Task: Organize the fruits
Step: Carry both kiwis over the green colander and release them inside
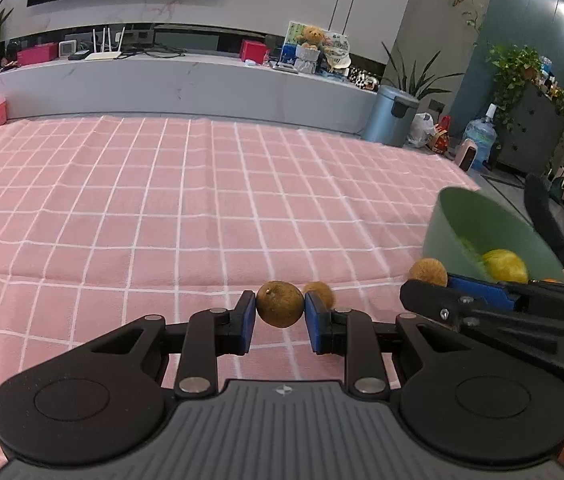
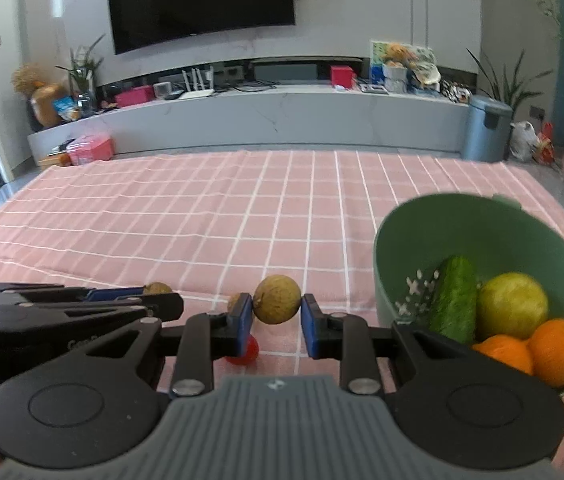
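My left gripper [image 1: 280, 309] is shut on a small brown round fruit [image 1: 280, 304], held just above the pink checked cloth [image 1: 161, 208]. My right gripper [image 2: 276, 310] is shut on a similar brown fruit [image 2: 276, 299]. The right gripper shows in the left wrist view [image 1: 434, 292] with its fruit [image 1: 428, 272]. The left gripper shows at the left of the right wrist view [image 2: 149, 298]. A green bowl [image 2: 410, 232] at the right holds a cucumber [image 2: 454, 298], a yellow-green fruit [image 2: 512, 304] and two oranges [image 2: 558, 350].
Another brown fruit [image 1: 320, 292] lies on the cloth behind my left fingers. A small red fruit [image 2: 245, 352] lies under my right gripper's left finger. A long grey TV bench [image 2: 282, 116] and a blue bin [image 2: 486, 128] stand beyond the table.
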{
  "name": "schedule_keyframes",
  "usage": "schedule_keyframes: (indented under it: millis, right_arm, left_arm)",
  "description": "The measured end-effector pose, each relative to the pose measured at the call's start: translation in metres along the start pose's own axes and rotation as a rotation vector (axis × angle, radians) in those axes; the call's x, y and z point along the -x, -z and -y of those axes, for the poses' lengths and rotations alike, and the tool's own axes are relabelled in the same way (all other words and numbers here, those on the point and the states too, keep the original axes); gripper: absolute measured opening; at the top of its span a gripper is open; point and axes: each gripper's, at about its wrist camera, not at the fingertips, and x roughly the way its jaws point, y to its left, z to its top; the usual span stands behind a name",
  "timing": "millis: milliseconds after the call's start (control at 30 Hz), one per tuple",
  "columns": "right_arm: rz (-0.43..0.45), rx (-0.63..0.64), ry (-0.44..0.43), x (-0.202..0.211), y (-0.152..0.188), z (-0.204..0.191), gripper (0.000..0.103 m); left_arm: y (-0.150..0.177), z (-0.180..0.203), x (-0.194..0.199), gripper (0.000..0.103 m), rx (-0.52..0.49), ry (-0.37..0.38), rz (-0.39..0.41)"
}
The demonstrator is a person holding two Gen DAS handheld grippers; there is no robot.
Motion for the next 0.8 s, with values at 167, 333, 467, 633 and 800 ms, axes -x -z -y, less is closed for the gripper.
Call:
schedule_keyframes:
  millis: [167, 333, 467, 633, 800]
  right_arm:
    - [0.006, 0.041, -0.025, 0.032, -0.006, 0.009, 0.022]
    - [-0.015, 0.09, -0.02, 0.055, -0.011, 0.027, 0.022]
    - [-0.041, 0.145, 0.005, 0.065, -0.016, 0.053, 0.022]
    - [-0.103, 0.225, 0.033, 0.062, -0.029, 0.085, 0.022]
    - [-0.14, 0.329, 0.078, 0.051, -0.044, 0.111, 0.022]
  left_arm:
    - [-0.007, 0.022, 0.016, 0.029, -0.017, 0.031, 0.009]
    - [-0.02, 0.056, 0.021, 0.029, -0.063, 0.077, 0.011]
    - [-0.031, 0.089, 0.016, 0.029, -0.134, 0.097, -0.001]
    - [-0.044, 0.122, -0.003, 0.029, -0.196, 0.107, -0.054]
    - [-0.051, 0.142, -0.027, 0.029, -0.218, 0.119, -0.109]
